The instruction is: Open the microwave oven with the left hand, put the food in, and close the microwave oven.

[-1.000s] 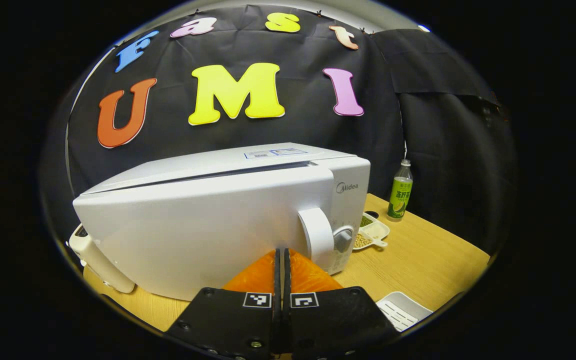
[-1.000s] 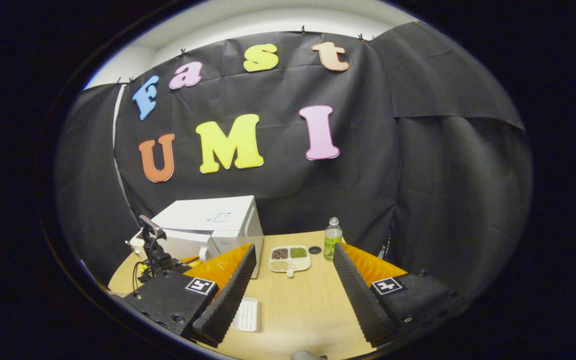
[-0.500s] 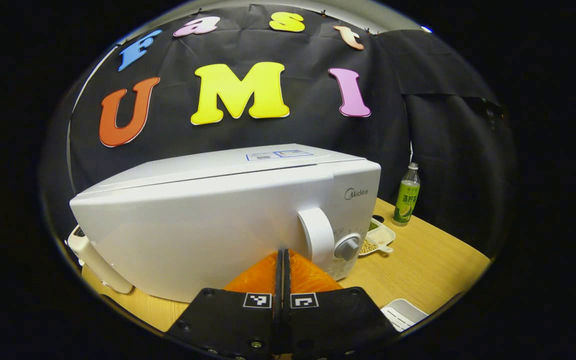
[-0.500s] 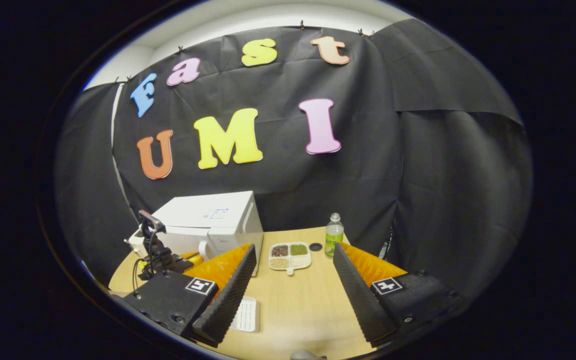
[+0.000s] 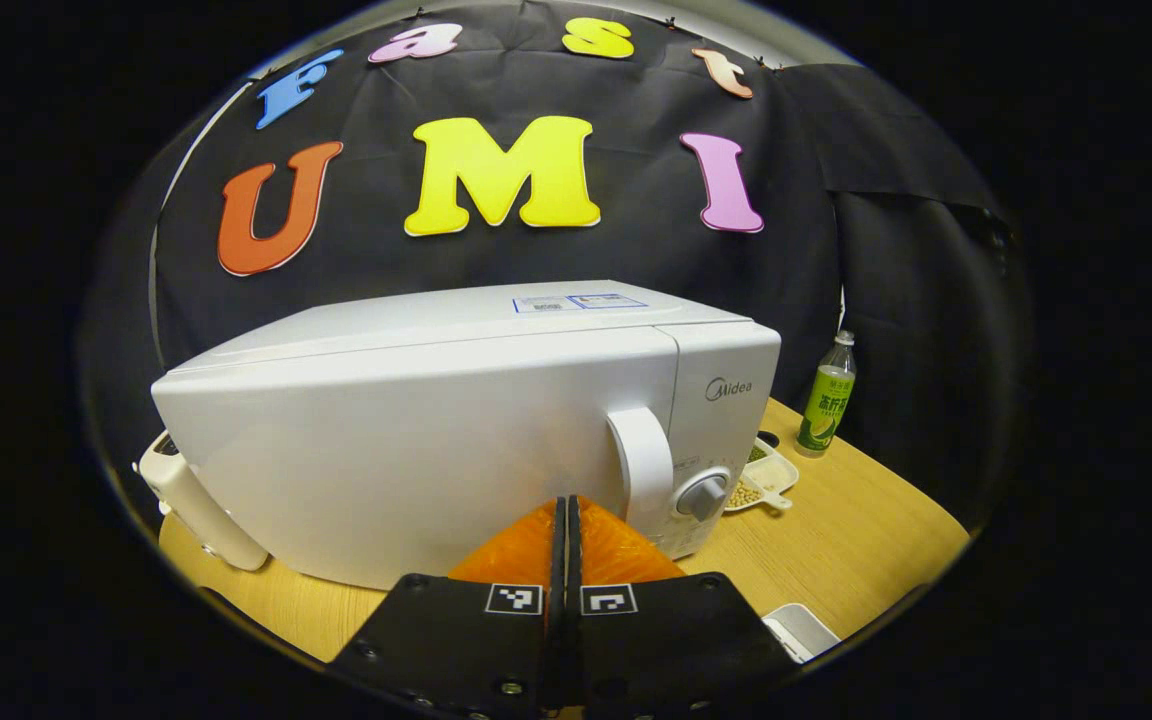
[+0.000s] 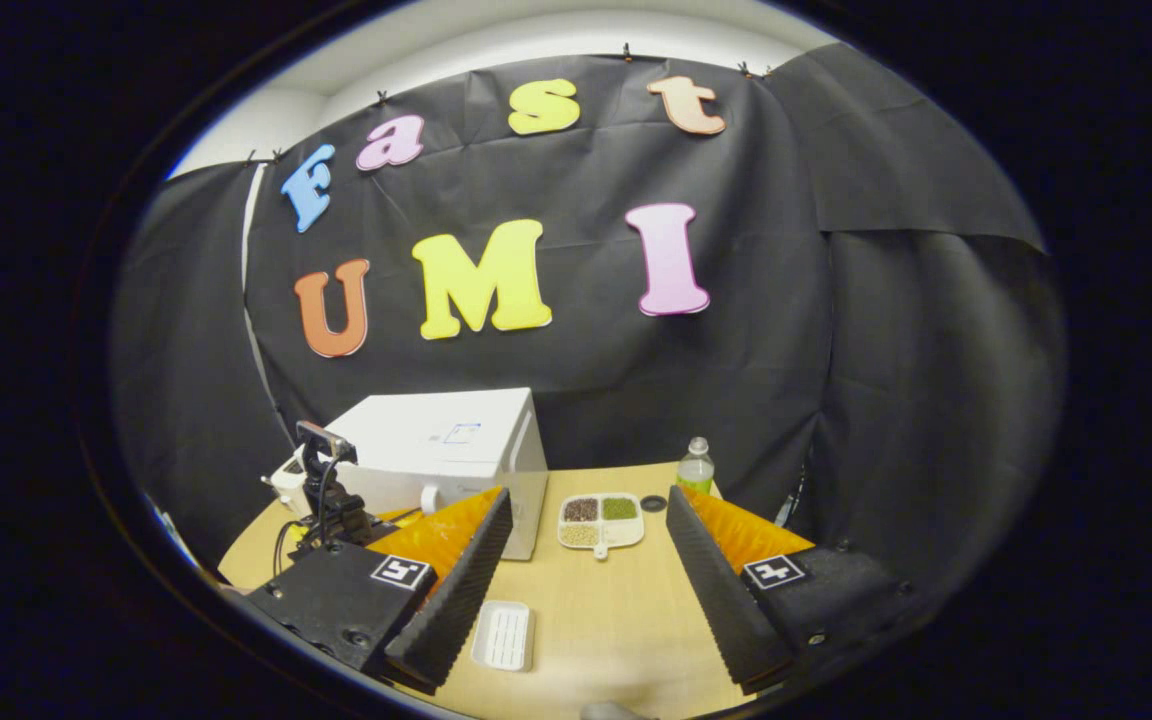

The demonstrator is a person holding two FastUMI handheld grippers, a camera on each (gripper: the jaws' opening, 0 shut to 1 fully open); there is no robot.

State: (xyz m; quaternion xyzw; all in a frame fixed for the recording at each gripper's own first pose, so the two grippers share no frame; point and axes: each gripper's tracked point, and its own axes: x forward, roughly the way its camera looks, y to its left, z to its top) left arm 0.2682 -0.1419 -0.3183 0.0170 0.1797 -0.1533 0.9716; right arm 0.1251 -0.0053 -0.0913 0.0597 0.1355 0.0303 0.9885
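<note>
White microwave oven (image 5: 456, 420) door shut, just ahead of left tool (image 5: 564, 510) pressed closed, right tool (image 6: 586, 560) spread wide over table (image 6: 606, 620)

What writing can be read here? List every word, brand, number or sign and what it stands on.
"Midea": front of the microwave, above the knob.
Sticker on the microwave's top: too small to read.
Label on the bottle: too blurred to read.
Square patterned markers on the left gripper and right gripper: no words.
</note>
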